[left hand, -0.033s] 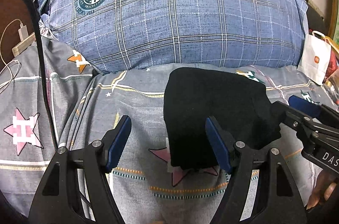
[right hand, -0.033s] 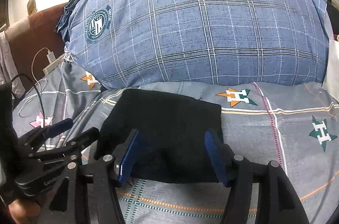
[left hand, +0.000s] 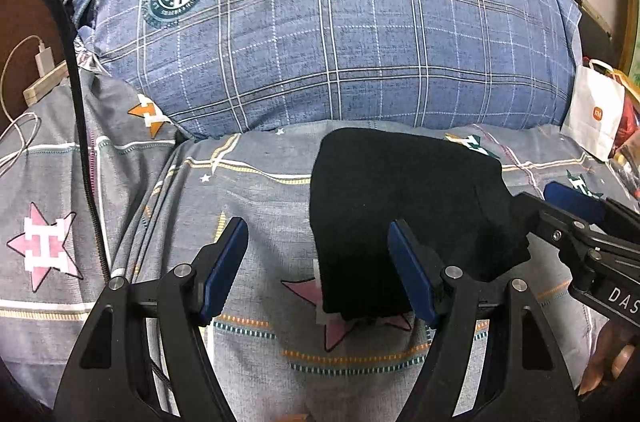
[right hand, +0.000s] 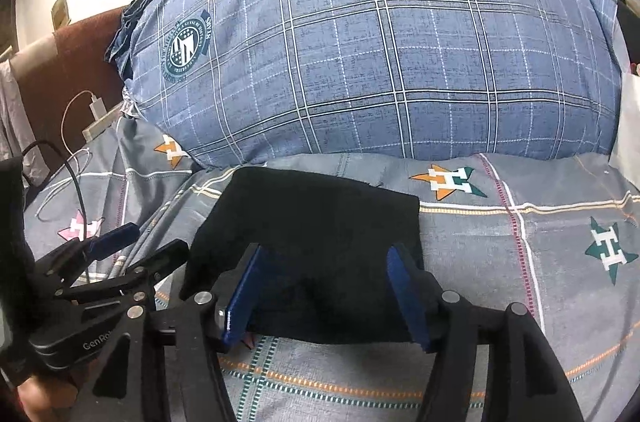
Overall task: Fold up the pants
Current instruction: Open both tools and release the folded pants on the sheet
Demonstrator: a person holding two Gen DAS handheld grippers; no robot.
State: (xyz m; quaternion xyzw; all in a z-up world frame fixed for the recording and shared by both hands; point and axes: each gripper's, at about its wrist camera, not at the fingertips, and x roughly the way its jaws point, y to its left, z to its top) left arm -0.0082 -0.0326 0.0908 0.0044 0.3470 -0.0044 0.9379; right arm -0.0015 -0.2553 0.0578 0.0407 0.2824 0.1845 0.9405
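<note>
The black pants [left hand: 404,210] lie folded into a compact rectangle on the grey star-print bedsheet [left hand: 248,206]; they also show in the right wrist view [right hand: 316,242]. My left gripper [left hand: 320,270] is open and empty, just left of and above the pants' near left edge. It also shows at the left of the right wrist view [right hand: 144,242]. My right gripper [right hand: 324,290] is open and empty, its blue pads straddling the near edge of the pants. It also shows at the right of the left wrist view [left hand: 560,206], its tips beside the pants' right edge.
A large blue plaid pillow [left hand: 340,22] fills the back of the bed. A white paper bag [left hand: 596,110] stands at the far right. A charger and white cable [left hand: 40,62] lie at the left, next to a brown headboard [right hand: 60,70].
</note>
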